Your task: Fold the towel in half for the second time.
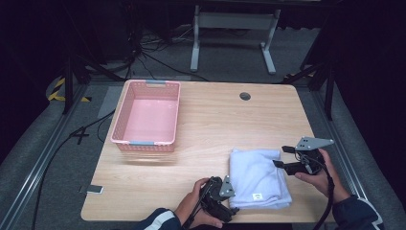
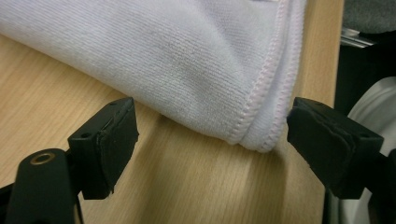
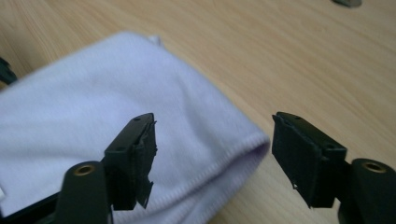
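The left claw (image 2: 212,140) is spread wide around a corner of the folded white terry-cloth towel (image 1: 258,178) on the wooden surface (image 1: 210,120), unclamped. The right claw (image 3: 215,158) is likewise spread above the towel's opposite edge.

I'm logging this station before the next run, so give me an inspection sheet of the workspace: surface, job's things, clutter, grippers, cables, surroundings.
Surface: light wooden table, with a round cable port near the far edge.
Job's things: folded white towel lying flat at the near right, small label on its near edge; empty pink basket at the far left.
Clutter: nothing seen.
Grippers: left gripper open, jaws astride the towel's stitched corner, pads not pressing; right gripper open, poised above the towel's folded edge.
Cables: a black cable trails from the right gripper; more cables lie on the floor behind the table.
Surroundings: grey floor, white table frame beyond, dark backdrop.
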`<state>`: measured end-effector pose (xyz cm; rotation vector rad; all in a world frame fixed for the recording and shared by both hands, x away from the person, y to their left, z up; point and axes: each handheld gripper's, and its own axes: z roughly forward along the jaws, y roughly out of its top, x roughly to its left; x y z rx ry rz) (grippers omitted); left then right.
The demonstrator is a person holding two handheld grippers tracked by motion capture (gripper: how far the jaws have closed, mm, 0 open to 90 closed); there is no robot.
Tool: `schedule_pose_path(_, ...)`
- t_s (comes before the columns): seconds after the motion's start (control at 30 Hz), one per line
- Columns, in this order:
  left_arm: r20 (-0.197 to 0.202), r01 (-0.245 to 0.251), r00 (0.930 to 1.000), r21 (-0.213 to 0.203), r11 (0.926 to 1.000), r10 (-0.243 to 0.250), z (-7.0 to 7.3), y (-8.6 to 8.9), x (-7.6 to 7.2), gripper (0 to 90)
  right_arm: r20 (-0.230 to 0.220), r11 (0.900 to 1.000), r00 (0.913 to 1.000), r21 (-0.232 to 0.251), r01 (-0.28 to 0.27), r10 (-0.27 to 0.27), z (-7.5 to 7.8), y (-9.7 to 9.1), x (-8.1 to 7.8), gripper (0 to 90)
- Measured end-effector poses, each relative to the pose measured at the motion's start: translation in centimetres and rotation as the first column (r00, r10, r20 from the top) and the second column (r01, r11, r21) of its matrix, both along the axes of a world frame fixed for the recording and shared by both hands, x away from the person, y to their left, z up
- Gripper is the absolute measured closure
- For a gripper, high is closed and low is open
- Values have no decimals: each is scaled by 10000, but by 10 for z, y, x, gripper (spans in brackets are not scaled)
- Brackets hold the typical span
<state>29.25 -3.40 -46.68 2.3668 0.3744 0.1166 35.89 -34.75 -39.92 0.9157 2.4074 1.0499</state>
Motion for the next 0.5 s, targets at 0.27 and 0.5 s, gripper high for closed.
schedule_pose_path(0.27,238,-157,9996,59,9999,155,-5,-9,3,154,-743,9978,9953,-263,608,-626,-28,9,21,174)
schedule_pose_path(0.5,285,-20,9996,62,10000,18,-5,-9,5,147,-1555,9962,9840,-177,855,-872,-48,10,28,121)
